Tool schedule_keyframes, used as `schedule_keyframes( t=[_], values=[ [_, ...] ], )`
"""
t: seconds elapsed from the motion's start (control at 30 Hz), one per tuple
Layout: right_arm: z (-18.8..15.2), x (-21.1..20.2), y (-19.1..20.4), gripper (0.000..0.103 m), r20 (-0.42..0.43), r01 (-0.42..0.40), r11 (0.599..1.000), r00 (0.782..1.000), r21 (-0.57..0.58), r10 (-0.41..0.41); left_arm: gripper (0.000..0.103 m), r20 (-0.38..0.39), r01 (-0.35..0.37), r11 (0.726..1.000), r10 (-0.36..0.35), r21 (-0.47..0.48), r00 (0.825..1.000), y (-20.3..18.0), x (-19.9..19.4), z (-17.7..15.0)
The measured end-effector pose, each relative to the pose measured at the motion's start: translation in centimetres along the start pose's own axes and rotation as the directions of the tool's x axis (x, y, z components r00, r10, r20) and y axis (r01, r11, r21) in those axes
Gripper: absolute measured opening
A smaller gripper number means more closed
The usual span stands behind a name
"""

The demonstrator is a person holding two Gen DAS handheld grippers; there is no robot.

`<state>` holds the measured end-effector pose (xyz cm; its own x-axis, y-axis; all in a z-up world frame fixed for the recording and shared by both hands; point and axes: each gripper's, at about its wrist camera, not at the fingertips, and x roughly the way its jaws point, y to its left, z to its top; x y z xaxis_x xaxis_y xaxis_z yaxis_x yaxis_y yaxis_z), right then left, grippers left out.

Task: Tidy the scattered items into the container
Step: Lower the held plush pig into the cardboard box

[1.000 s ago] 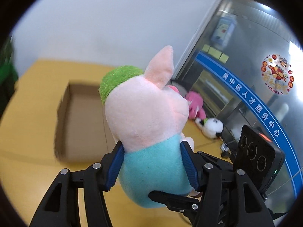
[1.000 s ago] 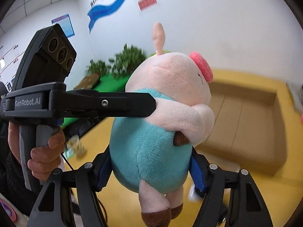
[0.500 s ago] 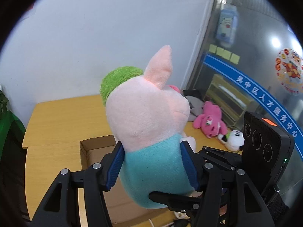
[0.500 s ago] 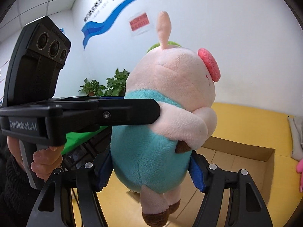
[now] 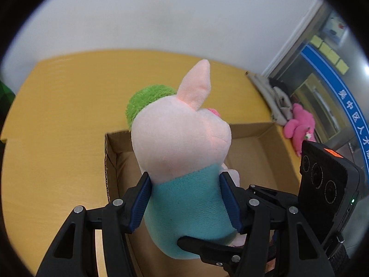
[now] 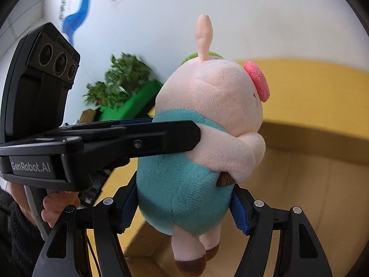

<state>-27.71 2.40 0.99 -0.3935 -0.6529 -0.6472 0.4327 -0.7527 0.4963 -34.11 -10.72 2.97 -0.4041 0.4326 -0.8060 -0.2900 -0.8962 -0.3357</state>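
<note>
Plush pink pig toy (image 5: 182, 161), gripped at its teal middle by both the left gripper (image 5: 184, 203) and right gripper (image 6: 182, 210), hangs mid-frame above the cardboard box (image 5: 249, 133); next, lower and release.

The supporting surface is a yellow wood-grain laminate tabletop (image 5: 64, 120), abutting a white wall at its far edge. An open-topped brown corrugated cardboard box (image 5: 110, 161) rests directly on the tabletop, with bare tabletop to its left and behind it. At the far right corner lies a crumpled grey cloth item (image 5: 269, 92). Just beside it, nearer the camera, lies a bright pink plush toy (image 5: 299, 124). In the right wrist view the same tabletop (image 6: 311, 92) extends behind the box (image 6: 311, 173).
</note>
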Motion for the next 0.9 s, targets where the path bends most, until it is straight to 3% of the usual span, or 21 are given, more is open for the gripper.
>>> schedule_keyframes(
  t=[0.17,0.37,0.47,0.63,0.73,0.9],
  values=[
    [-1.0,4.8,-3.2,0.074,-0.070,0.031,0.998,0.997,0.046,-0.027,0.058,-0.056,0.034,0.999,-0.036,-0.029,0.998,2.9,4.4,-0.5],
    [-2.2,5.8,-3.0,0.074,-0.085,0.026,0.999,0.996,0.046,-0.022,0.059,-0.059,-0.007,1.000,0.007,0.007,0.998,1.9,3.8,-1.3],
    [1.9,8.2,-3.0,0.074,-0.085,0.014,0.998,0.996,0.063,-0.008,0.059,-0.078,-0.011,1.000,0.011,0.001,0.997,2.1,3.8,-1.9],
    [-1.3,9.0,-1.6,0.074,-0.095,0.021,0.996,0.995,0.090,-0.013,0.061,-0.095,-0.018,1.000,0.017,-0.006,0.995,2.6,4.6,-2.7],
    [0.5,11.9,-0.6,0.074,-0.104,0.020,0.993,0.995,0.117,-0.008,0.067,-0.084,-0.017,0.999,0.015,-0.035,0.996,3.6,4.8,-2.8],
    [0.2,11.5,-1.2,0.076,-0.104,0.003,0.991,0.995,0.137,0.012,0.070,-0.057,-0.015,0.999,0.013,-0.040,0.998,3.6,4.1,-2.9]
  ],
)
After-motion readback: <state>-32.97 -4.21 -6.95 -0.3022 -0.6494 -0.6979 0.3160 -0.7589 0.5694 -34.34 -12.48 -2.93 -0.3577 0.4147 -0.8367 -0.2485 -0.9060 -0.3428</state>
